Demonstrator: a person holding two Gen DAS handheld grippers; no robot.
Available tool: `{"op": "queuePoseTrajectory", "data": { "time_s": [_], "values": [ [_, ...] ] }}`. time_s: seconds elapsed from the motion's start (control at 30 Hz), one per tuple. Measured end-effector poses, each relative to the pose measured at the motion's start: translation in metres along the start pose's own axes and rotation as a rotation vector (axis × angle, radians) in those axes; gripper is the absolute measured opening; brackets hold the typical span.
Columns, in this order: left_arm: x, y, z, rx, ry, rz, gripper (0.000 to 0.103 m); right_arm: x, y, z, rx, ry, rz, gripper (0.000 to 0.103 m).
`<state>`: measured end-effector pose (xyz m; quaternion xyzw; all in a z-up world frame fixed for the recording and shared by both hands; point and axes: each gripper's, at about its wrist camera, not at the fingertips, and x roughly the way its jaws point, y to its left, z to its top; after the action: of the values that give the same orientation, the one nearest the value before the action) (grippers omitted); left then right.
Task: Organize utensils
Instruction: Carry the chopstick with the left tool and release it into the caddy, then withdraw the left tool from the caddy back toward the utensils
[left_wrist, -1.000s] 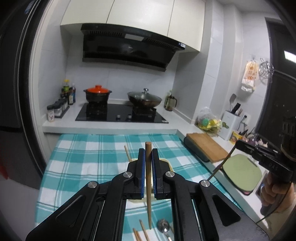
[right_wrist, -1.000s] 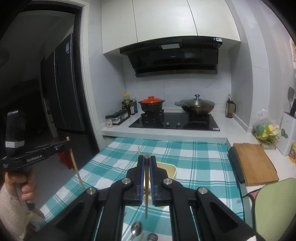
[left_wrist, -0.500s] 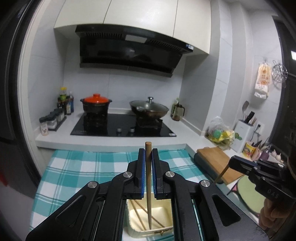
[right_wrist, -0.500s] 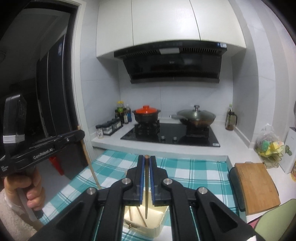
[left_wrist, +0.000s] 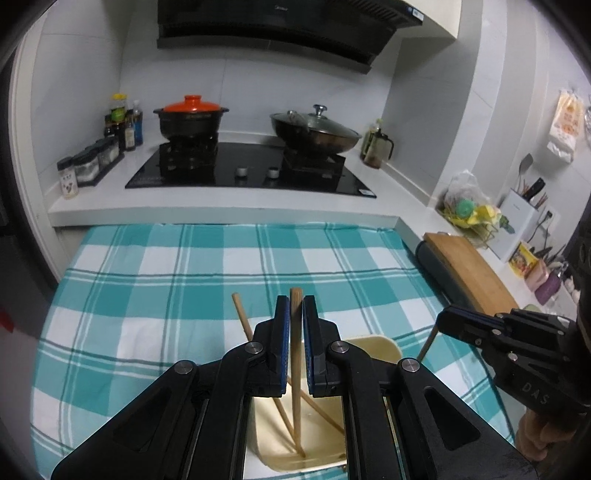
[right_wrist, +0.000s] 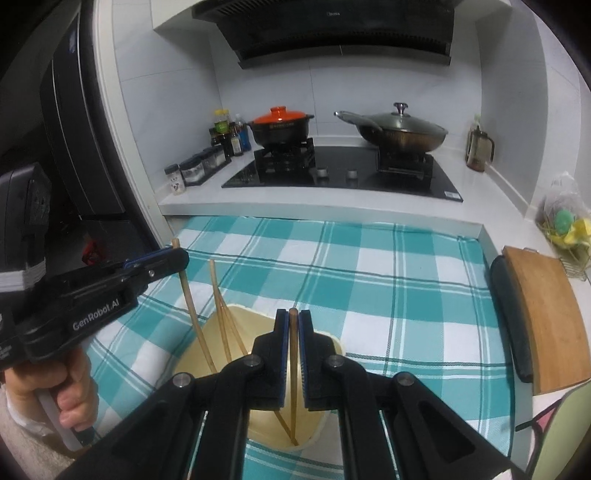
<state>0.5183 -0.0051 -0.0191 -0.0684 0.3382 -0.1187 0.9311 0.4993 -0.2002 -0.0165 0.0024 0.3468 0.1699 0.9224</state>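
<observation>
Dropping chopsticks in: left gripper (left_wrist: 294, 317) opening around its wooden chopstick (left_wrist: 295, 369) over the cream plastic tub (left_wrist: 373, 345); right gripper (right_wrist: 292, 332) clamps its own (right_wrist: 293, 373), release next.

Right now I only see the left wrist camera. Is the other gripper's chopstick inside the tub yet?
Observer: Yes. In the right wrist view the right gripper is shut on the right chopstick, and its tip is down inside the cream tub.
Operator: Does my stick look straight from over there?
Observer: No, it slants. The left gripper has its jaws opening around the left chopstick, which leans down into the tub's left side.
Operator: Who's holding my gripper?
Observer: A hand is wrapped around its handle.
</observation>
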Motion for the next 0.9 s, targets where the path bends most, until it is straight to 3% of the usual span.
{"op": "queuePoseTrajectory", "data": {
  "time_s": [0.03,0.07,0.1,0.3,0.43,0.63,0.83,0.9],
  "values": [
    [-0.001,0.001,0.001,-0.009,0.008,-0.005,0.021,0.004,-0.002,0.002,0.007,0.0,-0.005,0.006],
    [-0.006,0.003,0.002,-0.026,0.008,-0.01,0.039,0.006,-0.002,0.004,0.008,-0.001,-0.019,0.01],
    [-0.012,0.005,0.004,-0.036,-0.002,-0.011,0.051,0.006,-0.001,0.008,0.002,-0.003,-0.029,0.016],
    [-0.088,0.016,0.003,0.0,-0.041,-0.022,0.073,-0.053,0.009,0.019,-0.008,-0.127,-0.019,0.032],
    [-0.146,0.027,-0.029,0.053,-0.02,-0.032,0.081,-0.107,0.018,0.002,-0.047,-0.185,-0.027,0.036],
    [-0.21,0.033,-0.107,0.173,0.041,0.034,0.089,-0.17,0.02,-0.063,-0.108,-0.176,-0.078,0.036],
    [-0.228,0.027,-0.193,0.185,0.099,0.049,0.092,-0.201,0.015,-0.138,-0.136,-0.155,-0.163,0.037],
    [-0.225,0.02,-0.222,0.172,0.103,0.038,0.092,-0.205,0.014,-0.162,-0.126,-0.154,-0.189,0.043]
  ]
}}
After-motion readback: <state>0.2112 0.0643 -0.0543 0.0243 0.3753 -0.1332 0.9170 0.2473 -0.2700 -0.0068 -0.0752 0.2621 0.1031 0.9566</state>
